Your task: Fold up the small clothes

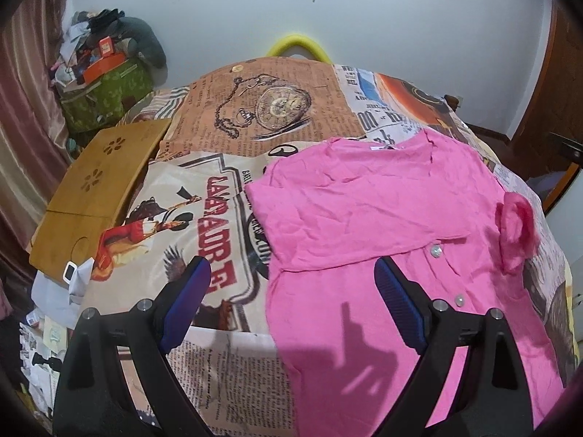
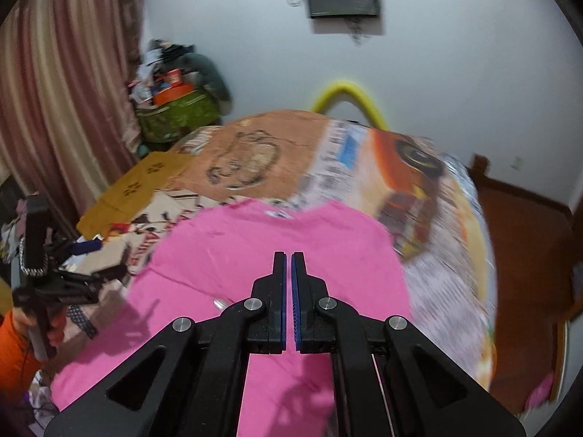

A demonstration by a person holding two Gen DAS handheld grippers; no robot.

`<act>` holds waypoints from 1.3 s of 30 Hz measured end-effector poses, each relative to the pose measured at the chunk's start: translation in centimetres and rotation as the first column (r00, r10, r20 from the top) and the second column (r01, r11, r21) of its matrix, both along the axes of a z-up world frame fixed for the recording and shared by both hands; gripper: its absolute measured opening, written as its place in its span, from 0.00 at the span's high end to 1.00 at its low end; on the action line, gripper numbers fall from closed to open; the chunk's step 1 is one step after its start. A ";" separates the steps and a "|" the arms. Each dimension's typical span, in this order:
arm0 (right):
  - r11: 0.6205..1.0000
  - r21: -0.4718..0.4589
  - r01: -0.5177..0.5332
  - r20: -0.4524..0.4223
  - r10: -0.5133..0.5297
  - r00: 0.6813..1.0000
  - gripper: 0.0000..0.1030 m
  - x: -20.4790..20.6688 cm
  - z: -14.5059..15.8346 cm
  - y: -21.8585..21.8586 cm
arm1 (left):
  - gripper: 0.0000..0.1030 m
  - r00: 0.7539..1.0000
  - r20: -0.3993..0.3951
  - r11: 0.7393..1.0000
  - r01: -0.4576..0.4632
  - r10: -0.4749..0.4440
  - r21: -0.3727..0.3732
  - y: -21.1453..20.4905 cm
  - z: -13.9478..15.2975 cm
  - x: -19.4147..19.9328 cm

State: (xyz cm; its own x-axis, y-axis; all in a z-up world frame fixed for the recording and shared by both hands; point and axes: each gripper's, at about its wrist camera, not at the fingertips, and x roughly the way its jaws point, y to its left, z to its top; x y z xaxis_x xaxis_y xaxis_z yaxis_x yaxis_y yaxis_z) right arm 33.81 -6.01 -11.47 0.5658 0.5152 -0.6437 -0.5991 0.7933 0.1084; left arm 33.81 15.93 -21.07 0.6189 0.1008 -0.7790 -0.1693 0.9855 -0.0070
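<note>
A pink buttoned shirt (image 1: 364, 200) lies flat on the bed's printed sheet (image 1: 218, 189). Its upper part is folded down over the button strip (image 1: 435, 251), and a bunched sleeve (image 1: 517, 225) sticks up at its right edge. My left gripper (image 1: 291, 264) hovers open over the shirt's left edge, nothing between its blue pads (image 1: 193, 291). In the right wrist view my right gripper (image 2: 289, 255) is shut on nothing, raised above the shirt (image 2: 291, 225). The left gripper (image 2: 102, 258) shows there at the far left, held by a hand (image 2: 54, 331) in an orange sleeve.
A wooden lap tray (image 1: 91, 196) lies on the bed's left side. A green bag (image 1: 105, 98) piled with clutter stands by the curtain (image 1: 22, 109). A yellow tube (image 1: 295, 45) arches behind the bed. Wooden floor (image 2: 528, 236) lies to the right, past the bed's edge.
</note>
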 end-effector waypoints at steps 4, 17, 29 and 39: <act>0.999 -0.007 -0.039 -0.013 0.039 0.999 0.98 0.7 -1.2 3.6 | 0.11 1.000 -0.021 1.000 -0.019 0.018 -0.020 1.3 -0.7 0.2; 0.983 -0.031 0.178 -0.107 -0.181 0.978 0.62 0.1 -3.6 -7.1 | 0.11 0.998 -0.067 0.999 -0.022 0.020 -0.028 0.5 -2.1 -0.2; 0.983 -0.002 0.183 -0.193 -0.180 0.965 0.46 -2.2 -7.4 -10.0 | 0.11 0.994 -0.111 1.000 0.023 -0.021 0.017 -3.1 -2.1 -0.7; 0.971 -0.087 0.221 -0.134 -0.231 0.964 0.43 -0.4 -10.8 -9.3 | 0.11 0.990 -0.122 0.996 0.075 -0.068 0.057 -5.1 -2.1 -0.4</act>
State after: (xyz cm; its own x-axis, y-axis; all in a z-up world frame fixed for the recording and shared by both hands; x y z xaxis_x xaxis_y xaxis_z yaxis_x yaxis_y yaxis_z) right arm 33.45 -15.28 -22.22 0.5626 0.3351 -0.7558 -0.3858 0.9149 0.1184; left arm 33.37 10.85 -23.15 0.5290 0.1092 -0.8416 -0.0944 0.9931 0.0695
